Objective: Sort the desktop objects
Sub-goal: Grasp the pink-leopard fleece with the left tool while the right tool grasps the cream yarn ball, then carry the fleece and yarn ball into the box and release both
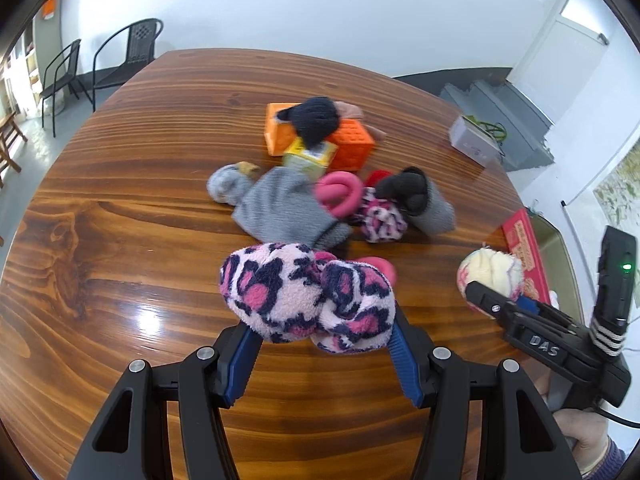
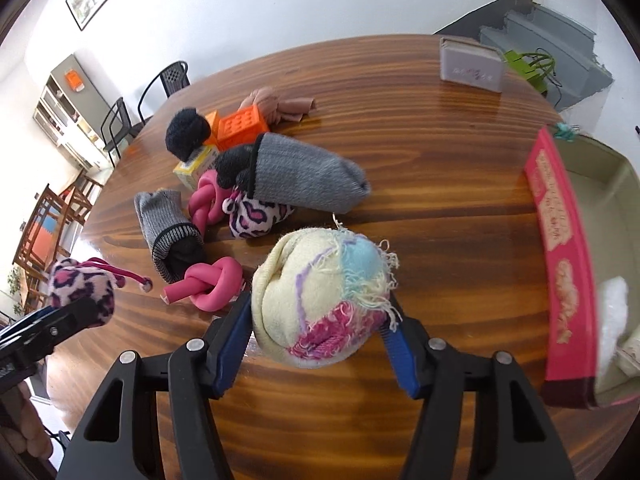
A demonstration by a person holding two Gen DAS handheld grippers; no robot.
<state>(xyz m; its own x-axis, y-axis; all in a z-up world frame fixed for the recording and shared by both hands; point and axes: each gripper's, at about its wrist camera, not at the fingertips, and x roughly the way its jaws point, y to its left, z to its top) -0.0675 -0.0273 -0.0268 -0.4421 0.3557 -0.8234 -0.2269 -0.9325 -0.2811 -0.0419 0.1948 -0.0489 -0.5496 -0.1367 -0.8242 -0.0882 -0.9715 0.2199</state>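
Currently | left gripper clamped on leopard-print sock ball | right gripper clamped on cream sock ball, near red box

We grip a frayed cream sock ball in our right gripper. A pink box sits to its right on the wooden table.

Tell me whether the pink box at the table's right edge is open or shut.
Open. The right wrist view shows the pink box with no lid over it: its pale inner floor is exposed, and something white lies inside at the near end.
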